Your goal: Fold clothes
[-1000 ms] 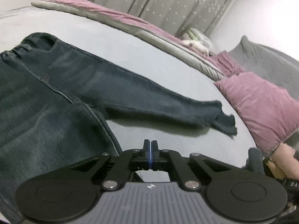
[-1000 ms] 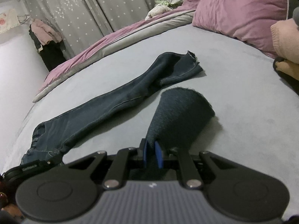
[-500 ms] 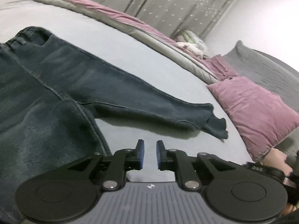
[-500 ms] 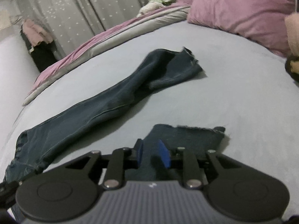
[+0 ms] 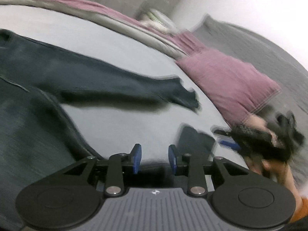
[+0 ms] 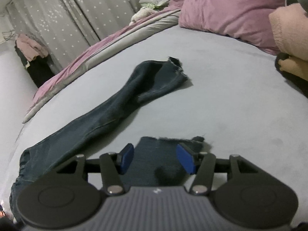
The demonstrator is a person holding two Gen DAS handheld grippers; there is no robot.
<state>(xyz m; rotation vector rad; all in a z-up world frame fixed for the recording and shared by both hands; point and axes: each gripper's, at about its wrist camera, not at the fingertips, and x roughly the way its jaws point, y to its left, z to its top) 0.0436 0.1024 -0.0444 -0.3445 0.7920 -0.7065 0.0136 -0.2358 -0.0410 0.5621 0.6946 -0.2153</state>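
The right claw (image 6: 156,158) stands wide open with nothing between its blue pads; the frayed hem (image 6: 173,141) of one leg of the dark jeans (image 6: 107,115) lies flat on the grey bed (image 6: 221,96) directly under and just ahead of it. Further ahead and to its left the other leg stretches away, its ragged cuff (image 6: 173,71) well beyond the claw. Past that, to the right, a mauve pillow (image 6: 231,15) sits at the bed's edge. The left claw (image 5: 155,158) is also open and empty, above bare sheet; the jeans' upper part (image 5: 32,125) lies just to its left, and the far leg runs across ahead of it. The view is motion-blurred
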